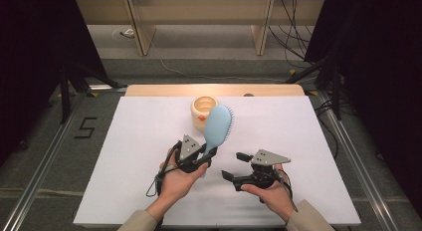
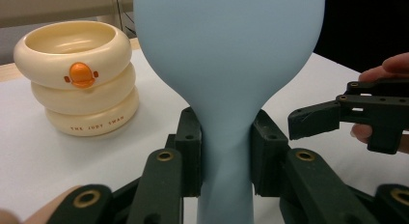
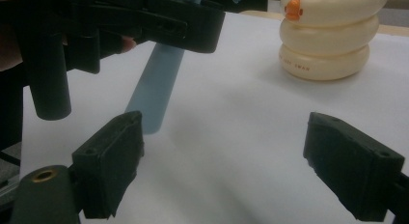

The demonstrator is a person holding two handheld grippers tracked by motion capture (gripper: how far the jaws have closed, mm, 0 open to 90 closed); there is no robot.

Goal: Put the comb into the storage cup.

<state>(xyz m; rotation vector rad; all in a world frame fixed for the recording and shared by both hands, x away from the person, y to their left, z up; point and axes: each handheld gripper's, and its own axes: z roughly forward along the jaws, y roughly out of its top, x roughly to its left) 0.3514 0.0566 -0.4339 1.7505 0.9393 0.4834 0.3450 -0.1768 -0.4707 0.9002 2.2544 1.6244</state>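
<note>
A light blue hairbrush (image 1: 217, 127) is held off the white table, head pointing toward the far side. My left gripper (image 1: 208, 155) is shut on its handle; in the left gripper view both pads press the neck of the hairbrush (image 2: 226, 137). My right gripper (image 1: 235, 165) hovers just to the right of it, jaws wide apart with nothing between them. In the right gripper view the hairbrush handle (image 3: 156, 91) hangs at upper left, ahead of the right gripper (image 3: 224, 161).
A cream ringed cup (image 1: 203, 110) with an orange duck mark stands at the table's far middle, just behind the brush head; it shows as cup (image 2: 77, 77) and cup (image 3: 328, 35). The white table top (image 1: 298, 141) has a wooden strip along its far edge.
</note>
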